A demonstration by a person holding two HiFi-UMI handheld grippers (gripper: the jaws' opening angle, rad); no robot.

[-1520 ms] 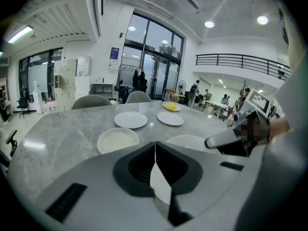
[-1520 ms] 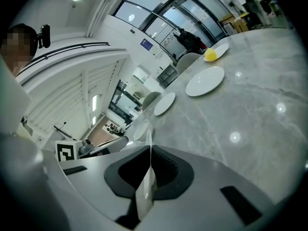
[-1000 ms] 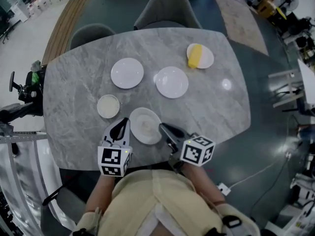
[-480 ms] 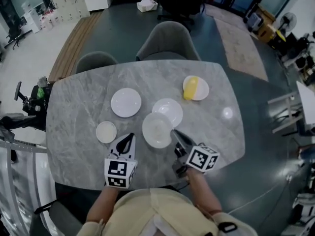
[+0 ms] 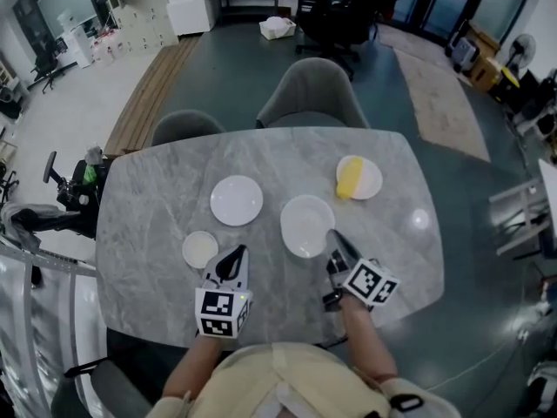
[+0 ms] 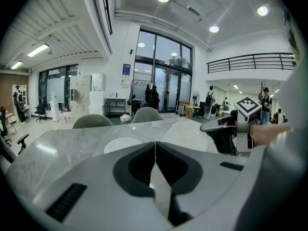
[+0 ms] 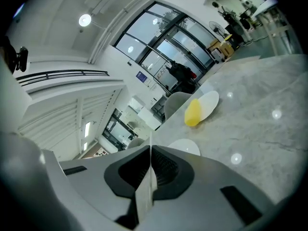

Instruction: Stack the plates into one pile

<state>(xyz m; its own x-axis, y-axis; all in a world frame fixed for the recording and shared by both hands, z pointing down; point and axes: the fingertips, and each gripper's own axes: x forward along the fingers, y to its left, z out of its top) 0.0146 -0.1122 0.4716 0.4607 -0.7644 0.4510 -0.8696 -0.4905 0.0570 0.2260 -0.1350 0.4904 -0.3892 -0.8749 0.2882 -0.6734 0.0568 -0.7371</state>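
Note:
Several white plates lie on a grey marble table (image 5: 139,207). My right gripper (image 5: 332,236) is shut on the near rim of one white plate (image 5: 306,225), which sits over a second plate and hides it. In the right gripper view the jaws (image 7: 150,150) stand together, with a white plate (image 7: 186,147) just past them. A larger plate (image 5: 236,200) lies to the left and a small plate (image 5: 200,249) near my left gripper (image 5: 235,256), which is shut and empty. The left gripper view shows the held plate (image 6: 185,134) and the right gripper (image 6: 208,127).
At the far right a plate (image 5: 369,181) carries a yellow object (image 5: 348,178). Two grey chairs (image 5: 311,90) (image 5: 186,127) stand at the table's far side. The person's body fills the near edge. A black stand (image 5: 52,207) is left of the table.
The right gripper carried its plate away from the near edge and to the right, until it covers the second plate. The left gripper shifted slightly and stays shut.

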